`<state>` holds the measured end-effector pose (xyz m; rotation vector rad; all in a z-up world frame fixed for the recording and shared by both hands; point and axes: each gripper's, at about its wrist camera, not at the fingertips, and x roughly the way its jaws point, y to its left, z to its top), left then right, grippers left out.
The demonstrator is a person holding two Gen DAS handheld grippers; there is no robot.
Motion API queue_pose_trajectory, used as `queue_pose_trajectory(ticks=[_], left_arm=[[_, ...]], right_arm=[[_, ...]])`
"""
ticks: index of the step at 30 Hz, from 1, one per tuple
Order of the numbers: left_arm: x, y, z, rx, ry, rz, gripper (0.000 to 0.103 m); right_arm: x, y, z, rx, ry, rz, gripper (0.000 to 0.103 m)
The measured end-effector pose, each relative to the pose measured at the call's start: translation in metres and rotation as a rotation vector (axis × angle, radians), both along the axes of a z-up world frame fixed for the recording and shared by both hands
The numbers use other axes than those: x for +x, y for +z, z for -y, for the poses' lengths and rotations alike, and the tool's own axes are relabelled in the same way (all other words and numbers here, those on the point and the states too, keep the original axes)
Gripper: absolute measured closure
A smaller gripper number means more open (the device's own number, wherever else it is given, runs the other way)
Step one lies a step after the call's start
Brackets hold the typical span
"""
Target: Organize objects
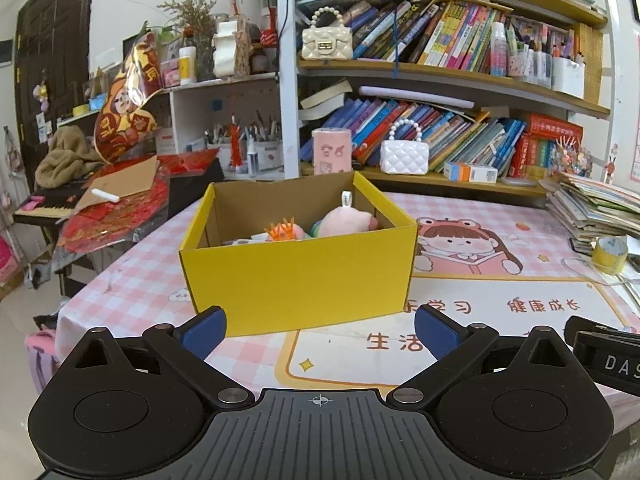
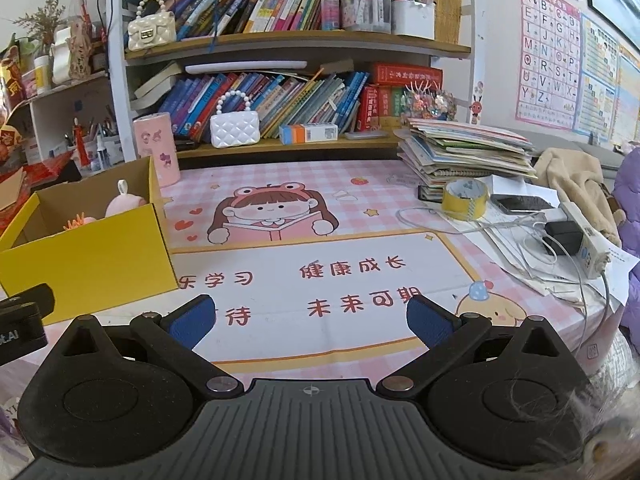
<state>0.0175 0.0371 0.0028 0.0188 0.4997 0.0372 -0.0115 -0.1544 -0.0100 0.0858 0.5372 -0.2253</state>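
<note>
Yellow box [image 1: 298, 280] w/ 2 toys; left gripper [image 1: 320, 326] & right gripper [image 2: 310, 318] both spread, empty.

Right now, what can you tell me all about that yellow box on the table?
The yellow box is cardboard, yellow outside and plain brown inside, open on top with no lid showing. It sits upright on the pink checkered table mat. Inside lie a pink plush toy with a white tag and a spiky orange toy. Neither gripper touches it.

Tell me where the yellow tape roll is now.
The yellow tape roll lies on the table's right side in the right wrist view, before the book pile, beside a phone.
</note>
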Motion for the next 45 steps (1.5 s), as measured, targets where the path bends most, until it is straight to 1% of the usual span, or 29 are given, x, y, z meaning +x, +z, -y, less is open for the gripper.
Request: queue_pose_trajectory(ticks=[7,12,24,32,45], left_arm=[[-0.004,0.002,0.002,0.01,0.005,0.014,0.001],[-0.003,0.001,0.003,0.018,0.005,0.002,0.001],[0.0,-0.003,0.014,0.069,-0.022,-0.021,0.001],[0.002,-0.006,0.014,0.075,-0.008,-0.046,0.001],[0.004,-0.008,0.012,0.053,-0.004,-0.067,0.001]], right_arm=[[-0.002,0.002,-0.004,-0.01,0.018,0.006,0.0],[-0.001,0.001,-0.006,-0.012,0.031,-0.001,0.0],[0.003,-0.001,-0.011,-0.031,0.048,-0.027,0.0],[0.006,-0.004,-0.013,-0.042,0.051,-0.049,0.0],[0.007,-0.007,-0.014,-0.048,0.051,-0.069,0.0]])
